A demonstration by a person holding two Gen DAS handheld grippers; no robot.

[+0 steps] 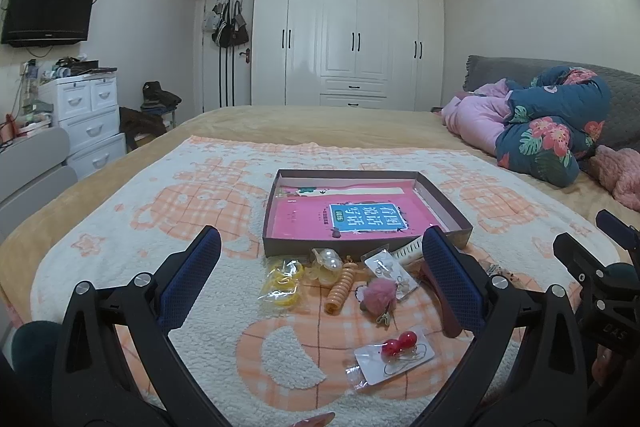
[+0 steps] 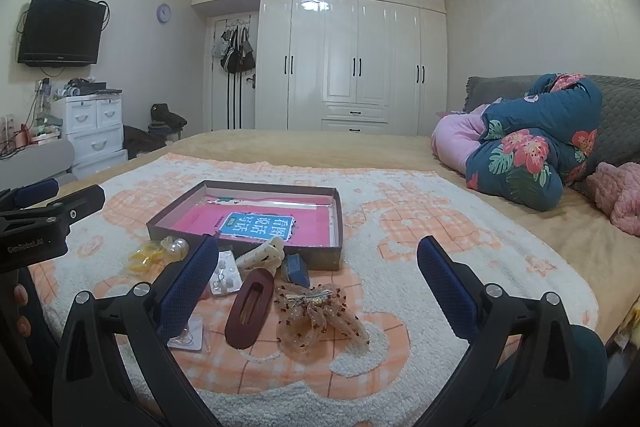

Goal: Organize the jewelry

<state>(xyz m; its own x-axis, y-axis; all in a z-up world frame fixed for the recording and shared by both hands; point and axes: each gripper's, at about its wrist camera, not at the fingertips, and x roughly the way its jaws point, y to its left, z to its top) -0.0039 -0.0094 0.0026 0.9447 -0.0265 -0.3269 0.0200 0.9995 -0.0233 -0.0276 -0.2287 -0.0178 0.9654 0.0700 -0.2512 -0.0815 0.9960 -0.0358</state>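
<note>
Pink-lined box (image 1: 440, 197) holds no trinkets; sorting unstarted. Both grippers (image 1: 320, 279) (image 2: 318, 287) gape, holding nothing. Next: grab red earrings (image 1: 398, 345) at five o'clock.

Left wrist view: low over a cream-and-orange fleece blanket (image 1: 192, 187), facing the white wardrobe wall (image 1: 348, 39); shallow brown cardboard box with pink lining (image 1: 440, 197) dead ahead, near. Right wrist view: same heading, set further right, box (image 2: 248, 253) ahead-left. Shared: box, blanket (image 2: 420, 211), wardrobe (image 2: 352, 63), oval maroon hair clip (image 2: 250, 311). Each view catches the other gripper at its edge.
</note>
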